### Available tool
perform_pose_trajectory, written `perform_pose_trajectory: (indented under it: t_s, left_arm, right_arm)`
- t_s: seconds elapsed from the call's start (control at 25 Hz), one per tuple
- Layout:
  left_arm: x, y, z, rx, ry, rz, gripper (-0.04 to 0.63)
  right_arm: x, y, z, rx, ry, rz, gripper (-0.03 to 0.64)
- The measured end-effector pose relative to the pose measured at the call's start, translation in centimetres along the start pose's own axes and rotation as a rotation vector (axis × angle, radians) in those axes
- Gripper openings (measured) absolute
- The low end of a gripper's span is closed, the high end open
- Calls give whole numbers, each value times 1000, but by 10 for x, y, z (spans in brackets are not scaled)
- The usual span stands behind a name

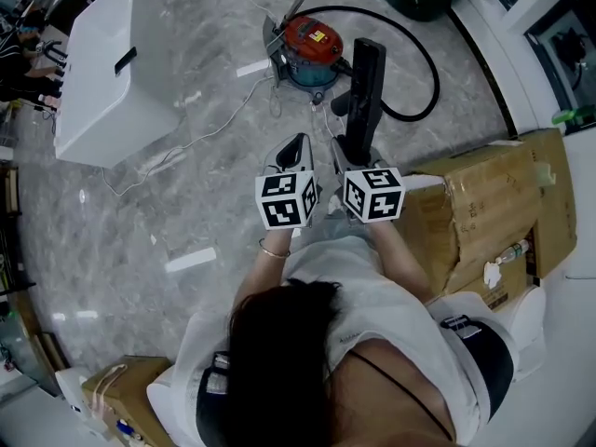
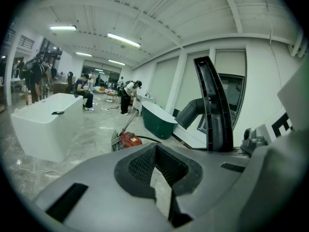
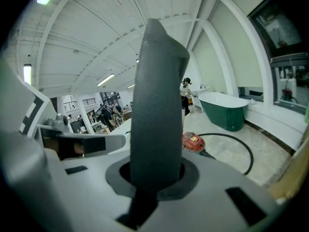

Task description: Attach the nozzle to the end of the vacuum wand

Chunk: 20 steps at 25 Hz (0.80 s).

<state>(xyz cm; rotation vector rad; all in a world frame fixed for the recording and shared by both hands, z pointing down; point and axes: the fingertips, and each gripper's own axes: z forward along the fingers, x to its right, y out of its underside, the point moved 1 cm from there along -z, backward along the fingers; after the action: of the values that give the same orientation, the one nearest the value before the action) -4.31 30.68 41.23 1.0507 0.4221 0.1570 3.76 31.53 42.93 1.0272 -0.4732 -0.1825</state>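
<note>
The right gripper (image 1: 351, 150) is clamped on the nozzle (image 1: 365, 80). In the right gripper view its jaws stand slightly apart, with the nozzle's narrow end seated in the hollow of the pads. The left gripper (image 1: 296, 147) is closed and holds nothing; in the left gripper view its jaw tips meet and only the floor shows through the hollow of the pads.

The nozzle is black. It stands out from the right gripper, pointing away from the person and toward the vacuum (image 1: 312, 40). It touches neither the floor nor the vacuum. The two grippers are side by side, with the left gripper just beside the nozzle's held end.

The vacuum is red and stands on the marble floor (image 1: 186, 212), well apart from both grippers. The wand (image 1: 299, 2) rises from it at a tilt. A black hose (image 1: 425, 74) loops from the vacuum across the floor.

A white tub (image 1: 112, 63) stands left of the vacuum. Cardboard boxes (image 1: 494, 203) lie on the person's right.
</note>
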Motion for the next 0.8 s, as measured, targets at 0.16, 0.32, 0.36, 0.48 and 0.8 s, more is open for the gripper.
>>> perform_pose_trajectory:
  t_s: [0.16,0.32,0.36,0.48,0.8]
  left_arm:
    - [-2,-12,25,-1,-15,-1,3]
    - [1,-22,48,-2,-31,5,3]
    - [2,-26,52,1,-34,5,3]
    - [3,-33,66,8,-43,5,3]
    - [9,-44,97,23,-79,-14,3]
  right_arm:
    - [18,-14,16,-9,-1,-10,46]
    - [38,-25,27,-15,-4,-18,46]
    - [42,-28,30,-12,-9,-13,46]
    - [54,-38,38,-3,-20,-14,46]
    - [85,-59,54,3,-45,-36,46]
